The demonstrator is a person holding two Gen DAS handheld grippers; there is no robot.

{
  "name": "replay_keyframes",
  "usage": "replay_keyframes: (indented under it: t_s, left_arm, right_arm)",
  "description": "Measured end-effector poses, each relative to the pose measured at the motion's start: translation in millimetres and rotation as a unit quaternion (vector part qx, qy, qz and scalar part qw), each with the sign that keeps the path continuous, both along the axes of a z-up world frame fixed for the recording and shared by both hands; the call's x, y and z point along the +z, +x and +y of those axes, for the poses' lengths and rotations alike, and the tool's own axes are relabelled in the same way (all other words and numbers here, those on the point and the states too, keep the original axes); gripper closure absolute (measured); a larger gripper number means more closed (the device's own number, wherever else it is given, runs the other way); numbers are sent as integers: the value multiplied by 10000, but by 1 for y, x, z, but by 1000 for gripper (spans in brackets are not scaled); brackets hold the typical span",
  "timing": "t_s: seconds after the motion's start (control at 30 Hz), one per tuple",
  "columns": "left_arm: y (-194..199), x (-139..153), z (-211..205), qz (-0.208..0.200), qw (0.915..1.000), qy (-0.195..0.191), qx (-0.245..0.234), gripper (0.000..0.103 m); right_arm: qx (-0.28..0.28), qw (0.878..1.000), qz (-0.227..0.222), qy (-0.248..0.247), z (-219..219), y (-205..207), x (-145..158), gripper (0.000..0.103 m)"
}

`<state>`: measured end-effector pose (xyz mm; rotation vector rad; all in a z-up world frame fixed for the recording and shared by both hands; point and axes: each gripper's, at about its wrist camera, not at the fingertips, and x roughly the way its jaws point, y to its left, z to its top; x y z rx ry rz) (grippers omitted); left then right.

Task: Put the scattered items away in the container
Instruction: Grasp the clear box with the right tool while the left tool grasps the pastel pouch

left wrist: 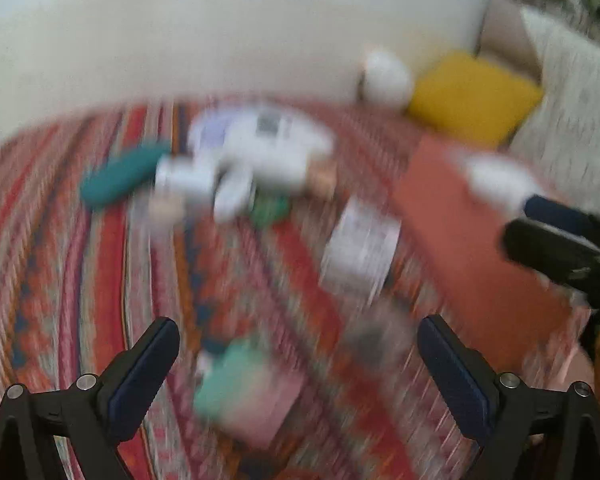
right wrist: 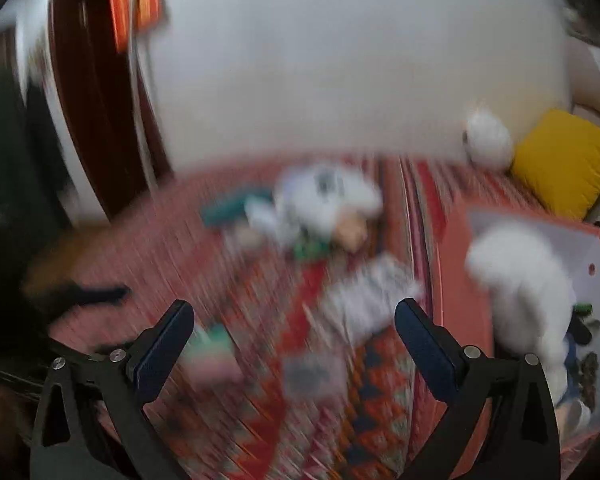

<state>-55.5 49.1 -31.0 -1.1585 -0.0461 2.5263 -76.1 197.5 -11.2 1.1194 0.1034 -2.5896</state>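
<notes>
Both views are motion-blurred. An orange box (left wrist: 460,232) (right wrist: 464,280) lies on a striped red rug, with a white soft item (right wrist: 520,292) and small things inside. Scattered on the rug are a teal oblong item (left wrist: 120,178), a white packet pile (left wrist: 260,144) (right wrist: 328,196), a white labelled pack (left wrist: 360,252) (right wrist: 368,296) and a mint-and-pink pack (left wrist: 248,392) (right wrist: 212,356). My left gripper (left wrist: 298,356) is open above the mint-and-pink pack. My right gripper (right wrist: 294,340) is open above the rug, left of the box. Neither holds anything.
A yellow cushion (left wrist: 472,96) (right wrist: 568,160) and a white round object (left wrist: 386,76) (right wrist: 486,140) sit by the pale wall at the rug's far edge. A dark door frame (right wrist: 92,92) stands at the left. The other gripper (left wrist: 560,252) shows at the right edge.
</notes>
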Motion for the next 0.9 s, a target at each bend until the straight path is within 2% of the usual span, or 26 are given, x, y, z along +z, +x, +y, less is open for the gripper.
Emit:
replay_keyframes:
  t_s: [0.1, 0.17, 0.27, 0.43, 0.63, 0.7, 0.73, 0.77, 0.9]
  left_arm:
    - [4, -48, 7, -313, 9978, -518, -260, 4]
    - [1, -68, 14, -381, 9941, -950, -351, 4]
    - [-6, -84, 11, -451, 9909, -1237, -264, 4]
    - [-30, -101, 4, -717, 9913, -1099, -106, 4]
    - [-45, -114, 7, -613, 9930, -992, -160, 1]
    - [-46, -113, 9, -520, 9938, -974, -160, 3]
    - [-46, -110, 9, -492, 9942, -942, -168, 11]
    - [-45, -108, 10, -464, 9946, -910, -175, 17]
    - [-38, -96, 9, -324, 9970, -666, -208, 17]
  right_arm:
    - [26, 9961, -620, 623, -13, -9, -43, 1]
    - [16, 9936, -804, 794, -11, -16, -60, 1]
    - [15, 9911, -1028, 847, -8, -26, -78, 1]
    - [51, 9887, -1279, 775, -13, -44, -97, 1]
    - [16, 9851, -1445, 930, -18, -66, -118, 1]
    - [74, 9838, -1542, 911, -20, -71, -125, 8]
    - [123, 9838, -1583, 830, -20, -73, -127, 14]
    - [121, 9847, -1584, 719, -19, -75, -126, 31]
    - [67, 9885, -1434, 472, -14, -73, -109, 30]
